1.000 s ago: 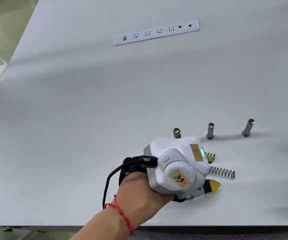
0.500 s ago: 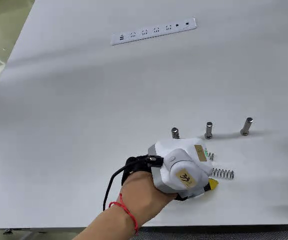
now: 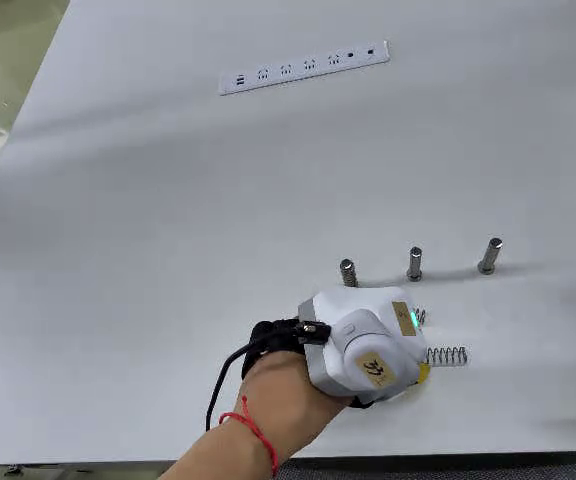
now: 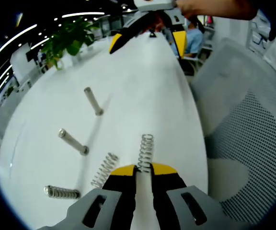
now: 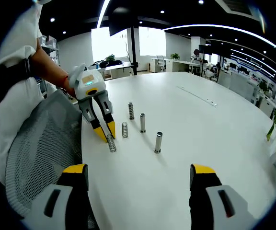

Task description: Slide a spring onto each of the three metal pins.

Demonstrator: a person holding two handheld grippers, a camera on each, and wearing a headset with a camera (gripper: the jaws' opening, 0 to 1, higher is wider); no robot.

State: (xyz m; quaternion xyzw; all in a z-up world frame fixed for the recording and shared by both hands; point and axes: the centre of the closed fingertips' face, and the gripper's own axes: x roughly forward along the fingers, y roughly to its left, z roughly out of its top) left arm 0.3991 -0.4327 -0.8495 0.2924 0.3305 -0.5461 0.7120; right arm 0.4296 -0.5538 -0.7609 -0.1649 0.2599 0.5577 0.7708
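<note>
the left gripper [image 4: 143, 168] has its yellow-tipped jaws drawn narrow, pinching the near end of a spring [image 4: 146, 149]. the spring lies flat on the white table [image 4: 143, 81] and reaches straight out from the tips. in the head view the hand [image 3: 283, 385] grips the gripper's white body from behind. it sits low over the table's near edge with the jaws aimed to the right. a red cord circles the wrist and a black cable loops beside it.

the right gripper [image 5: 139, 168] hangs over the table facing the other one, its jaws spread wide with nothing between them.

a second spring [image 4: 104, 170] lies just beside the held one, on the pins' side. three pins stand in a row. the first pin [image 4: 61, 192] already wears a coil, while the middle pin [image 4: 72, 141] and the last pin [image 4: 94, 101] are bare.

from the head view the white body covers the left tips and the spring's near coils. the right gripper there is only a yellow sliver cut by the frame edge.

a power strip [image 3: 303, 67] lies well off on the far side. a grey mesh chair [image 5: 32, 153] sits at the near edge. beyond is an open office with ceiling lights and a plant [image 4: 71, 38].
</note>
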